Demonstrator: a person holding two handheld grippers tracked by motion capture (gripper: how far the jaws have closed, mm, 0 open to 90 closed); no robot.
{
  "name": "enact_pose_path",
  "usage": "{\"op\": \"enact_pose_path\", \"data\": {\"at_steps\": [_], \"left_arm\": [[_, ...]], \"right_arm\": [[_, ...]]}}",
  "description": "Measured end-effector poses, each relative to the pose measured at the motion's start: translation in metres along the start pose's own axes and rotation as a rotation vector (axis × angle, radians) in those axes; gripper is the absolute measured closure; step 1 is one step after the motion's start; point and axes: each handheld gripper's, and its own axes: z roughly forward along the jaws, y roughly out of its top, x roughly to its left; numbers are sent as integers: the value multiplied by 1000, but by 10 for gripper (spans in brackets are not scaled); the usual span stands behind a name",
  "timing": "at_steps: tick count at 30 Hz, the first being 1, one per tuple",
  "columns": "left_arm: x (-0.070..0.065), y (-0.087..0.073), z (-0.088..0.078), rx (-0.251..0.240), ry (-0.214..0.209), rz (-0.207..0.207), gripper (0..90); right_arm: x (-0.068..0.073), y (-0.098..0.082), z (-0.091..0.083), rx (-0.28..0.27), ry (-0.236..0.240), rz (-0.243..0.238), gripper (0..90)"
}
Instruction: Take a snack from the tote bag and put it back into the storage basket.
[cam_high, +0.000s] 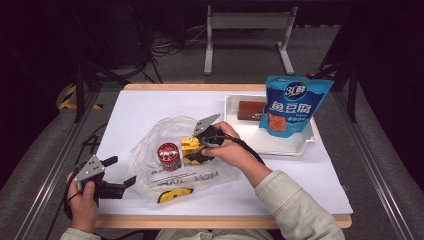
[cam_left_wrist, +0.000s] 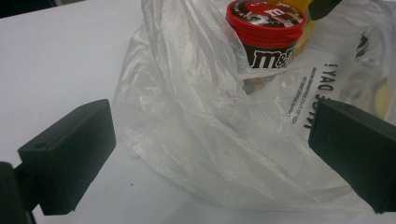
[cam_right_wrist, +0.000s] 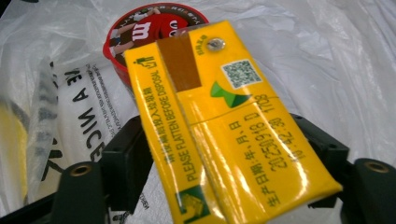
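Gripping the yellow carton (cam_right_wrist: 224, 126), the right hand-held gripper (cam_high: 200, 145) has its jaws against both carton sides, over the plastic bag (cam_high: 170, 165) just beside the red-lidded candy jar (cam_high: 168, 155). Left hand-held gripper (cam_high: 120, 175) sits released at the bag's near-left edge. Suggest pinning the bag film first, then lifting the carton straight, clear of the jar.

White tabletop (cam_high: 150, 107). Clear plastic bag (cam_high: 150, 150) near front edge. Right gripper (cam_high: 200, 145) over bag, at yellow carton (cam_high: 190, 146) beside red-lidded tub (cam_high: 168, 155). Left gripper (cam_high: 107, 177) at bag's left edge, fingers spread. White tray (cam_high: 280, 145) behind, blue pouch (cam_high: 292, 105) upright in it.
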Motion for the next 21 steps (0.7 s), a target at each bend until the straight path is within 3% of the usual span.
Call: {"op": "enact_pose_path", "data": {"at_steps": [7,10,14,21], "left_arm": [[0,0,0,-2,0,-2,13],[0,0,0,-1,-1,-2,13],[0,0,0,0,-1,0,13],[0,0,0,-2,0,-2,13]], "right_arm": [[4,4,-2,28,-15,-39,381],[4,6,-5,36,-6,-58,483],[6,7,-6,60,-6,-83,543],[12,10,-8,72,-17,-101,556]]}}
